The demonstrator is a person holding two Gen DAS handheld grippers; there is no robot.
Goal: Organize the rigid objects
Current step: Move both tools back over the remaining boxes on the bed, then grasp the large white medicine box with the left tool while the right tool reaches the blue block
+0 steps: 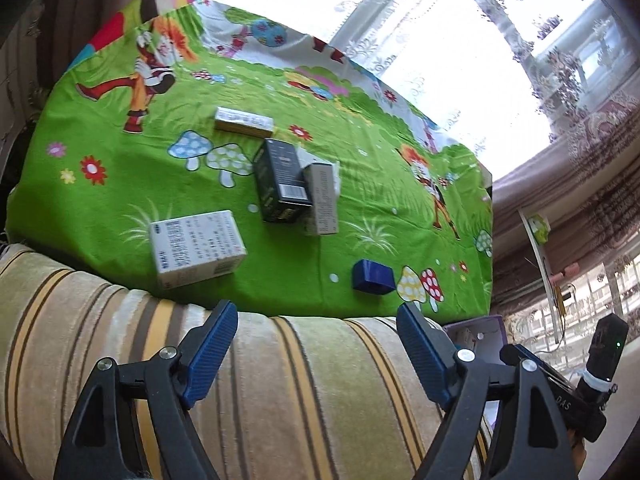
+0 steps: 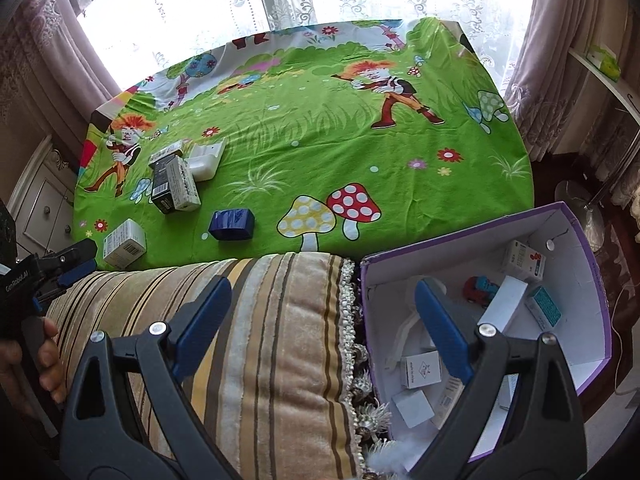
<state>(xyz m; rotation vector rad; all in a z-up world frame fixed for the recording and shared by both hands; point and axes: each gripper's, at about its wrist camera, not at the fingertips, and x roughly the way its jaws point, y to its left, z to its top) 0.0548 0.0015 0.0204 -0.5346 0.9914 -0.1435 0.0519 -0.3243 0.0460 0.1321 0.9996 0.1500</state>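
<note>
Both claws are seen spread apart with nothing between their blue pads: the left claw (image 1: 316, 328) is held over a striped cushion (image 1: 280, 392), and the right claw (image 2: 324, 308) straddles the cushion's fringed edge and a purple-rimmed cardboard box (image 2: 592, 280). The box is open at the top, and inside it several small white cartons, a teal-and-white carton (image 2: 544, 306) and a red-and-blue toy (image 2: 480, 290) are seen lying loosely; part of the contents is hidden behind the right claw's finger. In the left wrist view only a corner of this box is visible. On the counter (image 1: 360, 200), covered by a green cartoon cloth, the remaining rigid objects are spread: a white printed carton (image 1: 196, 248) near the cushion, a dark blue box (image 1: 374, 276), a black box (image 1: 280, 180) touching a grey-white carton (image 1: 322, 200), and a silvery carton (image 1: 244, 120) further back. The print on the cartons cannot be read. A hand (image 2: 36, 360) is partly cut off at the left edge of the right wrist view
</note>
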